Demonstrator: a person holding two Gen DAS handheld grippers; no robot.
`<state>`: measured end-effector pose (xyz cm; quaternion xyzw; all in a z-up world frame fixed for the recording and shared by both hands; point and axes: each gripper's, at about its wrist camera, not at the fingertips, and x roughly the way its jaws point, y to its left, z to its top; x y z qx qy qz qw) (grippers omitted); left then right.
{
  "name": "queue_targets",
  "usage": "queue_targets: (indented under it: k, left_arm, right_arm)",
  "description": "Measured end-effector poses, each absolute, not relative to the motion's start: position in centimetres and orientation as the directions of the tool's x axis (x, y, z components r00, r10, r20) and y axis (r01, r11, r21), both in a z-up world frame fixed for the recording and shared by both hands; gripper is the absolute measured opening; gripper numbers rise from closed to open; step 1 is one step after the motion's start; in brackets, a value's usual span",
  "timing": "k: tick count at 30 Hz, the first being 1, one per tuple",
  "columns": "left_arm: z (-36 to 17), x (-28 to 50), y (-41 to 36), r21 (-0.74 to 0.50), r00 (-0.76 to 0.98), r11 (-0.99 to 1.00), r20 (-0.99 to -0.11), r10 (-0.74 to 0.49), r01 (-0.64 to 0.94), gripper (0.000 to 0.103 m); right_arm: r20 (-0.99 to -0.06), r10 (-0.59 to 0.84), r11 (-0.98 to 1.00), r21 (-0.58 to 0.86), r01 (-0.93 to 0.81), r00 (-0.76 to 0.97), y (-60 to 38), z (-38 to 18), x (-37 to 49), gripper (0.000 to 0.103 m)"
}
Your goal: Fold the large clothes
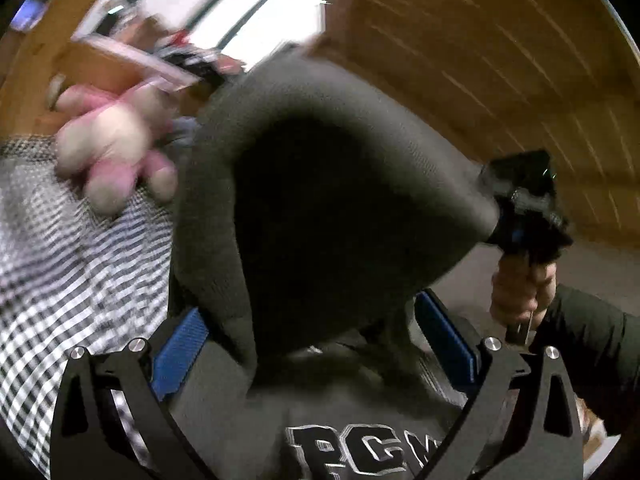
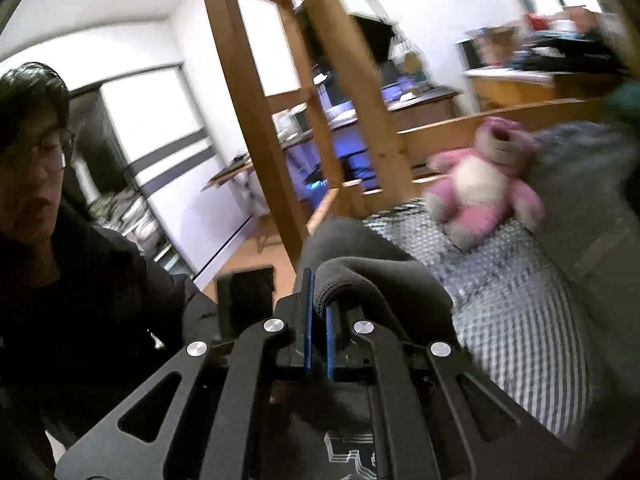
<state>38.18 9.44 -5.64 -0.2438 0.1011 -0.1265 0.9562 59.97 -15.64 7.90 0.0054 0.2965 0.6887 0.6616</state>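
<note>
A dark grey hoodie (image 1: pixel 320 208) with white block letters (image 1: pixel 360 452) on its chest hangs lifted above the bed. In the left wrist view its hood gapes dark between my left gripper (image 1: pixel 314 348), whose blue pads (image 1: pixel 180 352) stand wide apart; cloth lies between them without being pinched. My right gripper (image 1: pixel 516 208), carried by a hand (image 1: pixel 520 296), is at the right, clamped on the hoodie's edge. In the right wrist view my right gripper (image 2: pixel 319 320) is shut on a rolled grey hem of the hoodie (image 2: pixel 348 276).
A pink and white plush bear (image 2: pixel 480 184) lies on the black-and-white checked bedsheet (image 2: pixel 520 320), also blurred as a plush bear (image 1: pixel 116 148) at upper left. Wooden bed posts and a ladder (image 2: pixel 256 120) rise behind. A person in dark clothes (image 2: pixel 80 280) stands at left.
</note>
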Motion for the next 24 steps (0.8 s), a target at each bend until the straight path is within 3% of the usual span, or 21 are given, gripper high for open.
queue_targets:
  k: [4, 7, 9, 11, 14, 17, 20, 24]
  left_arm:
    - [-5.9, 37.8, 3.7, -0.339, 0.920, 0.906, -0.205, -0.333, 0.252, 0.098]
    - [-7.7, 38.2, 0.4, -0.268, 0.875, 0.921, -0.320, -0.363, 0.284, 0.098]
    - [-9.5, 37.9, -0.1, -0.260, 0.844, 0.920, -0.382, -0.376, 0.292, 0.098]
    - [-10.0, 38.0, -0.8, -0.260, 0.816, 0.915, -0.421, -0.396, 0.310, 0.098]
    - [-9.8, 36.7, -1.5, -0.258, 0.779, 0.901, -0.456, -0.431, 0.347, 0.098]
    - [-8.2, 34.2, -1.4, -0.284, 0.744, 0.869, -0.450, -0.494, 0.405, 0.098]
    - [-2.2, 32.1, 0.6, -0.274, 0.806, 0.866, -0.328, -0.494, 0.419, 0.098]
    - [1.0, 39.5, 1.8, -0.207, 0.819, 0.926, -0.433, -0.376, 0.315, 0.097]
  right_arm:
    - [-0.431, 0.902, 0.215, 0.462, -0.860, -0.006, -24.4, 2.7, 55.7, 0.008]
    - [-0.546, 0.835, 0.366, 0.468, -0.804, 0.062, -29.0, -1.9, 52.2, 0.013]
    - [-0.629, 0.771, 0.471, 0.455, -0.756, 0.102, -31.6, -4.5, 50.2, 0.034]
    - [-0.672, 0.727, 0.557, 0.461, -0.691, 0.138, -34.1, -6.7, 48.0, 0.068]
    - [-0.621, 0.747, 0.607, 0.495, -0.621, 0.236, -37.5, -6.7, 45.6, 0.087]
    - [-0.524, 0.779, 0.613, 0.518, -0.597, 0.346, -40.4, -5.2, 43.7, 0.092]
    - [-0.500, 0.746, 0.662, 0.489, -0.568, 0.439, -40.5, -3.5, 43.9, 0.094]
    - [-0.462, 0.717, 0.697, 0.470, -0.542, 0.522, -38.1, -1.0, 46.0, 0.094]
